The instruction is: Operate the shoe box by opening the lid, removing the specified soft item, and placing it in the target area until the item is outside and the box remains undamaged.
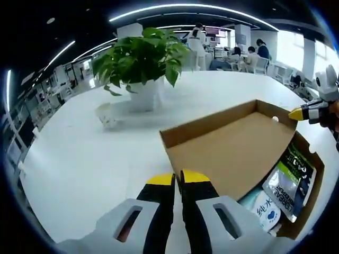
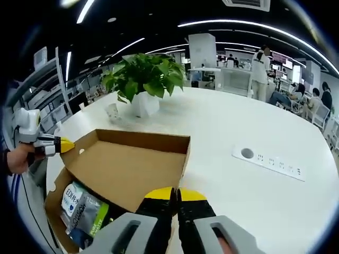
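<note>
A brown cardboard shoe box [image 1: 311, 174] [image 2: 53, 203] lies on a white table with its lid [image 1: 238, 148] [image 2: 127, 169] raised partway. Under the lid show soft packs: a black-and-green one [image 1: 292, 177] [image 2: 87, 214] and a white-and-blue one [image 1: 265, 209]. My left gripper [image 1: 178, 179] has its yellow-tipped jaws pressed together at the lid's near edge; in the right gripper view its tip [image 2: 64, 144] meets the lid's left corner. My right gripper [image 2: 176, 194] is shut at the lid's near corner; in the left gripper view its tip [image 1: 297, 112] touches the lid's far right corner.
A potted green plant [image 1: 142, 58] [image 2: 145, 74] stands on the table [image 1: 79, 159] beyond the box, with a small white object [image 1: 106, 114] [image 2: 112, 110] beside it. A socket strip [image 2: 270, 159] is set into the tabletop to the right. People sit at desks far behind.
</note>
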Demonstrator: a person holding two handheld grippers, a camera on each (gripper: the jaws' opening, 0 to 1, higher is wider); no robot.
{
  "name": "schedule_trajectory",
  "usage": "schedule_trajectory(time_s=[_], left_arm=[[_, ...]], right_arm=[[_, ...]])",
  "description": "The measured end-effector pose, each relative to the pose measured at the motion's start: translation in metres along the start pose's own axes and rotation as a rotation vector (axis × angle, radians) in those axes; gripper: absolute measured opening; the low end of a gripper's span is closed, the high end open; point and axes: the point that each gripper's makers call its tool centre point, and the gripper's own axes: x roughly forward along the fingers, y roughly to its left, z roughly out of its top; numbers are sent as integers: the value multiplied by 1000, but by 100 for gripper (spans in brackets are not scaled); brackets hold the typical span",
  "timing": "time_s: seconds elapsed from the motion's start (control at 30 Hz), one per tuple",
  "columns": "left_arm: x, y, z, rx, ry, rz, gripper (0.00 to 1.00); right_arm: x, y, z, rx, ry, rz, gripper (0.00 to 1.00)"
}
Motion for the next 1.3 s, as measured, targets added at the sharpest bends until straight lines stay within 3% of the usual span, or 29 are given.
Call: schedule_trajectory(time_s=[1.3], left_arm=[[13, 0, -6, 30, 46, -8, 1]], right_arm=[[14, -6, -5, 18, 33, 4, 0]])
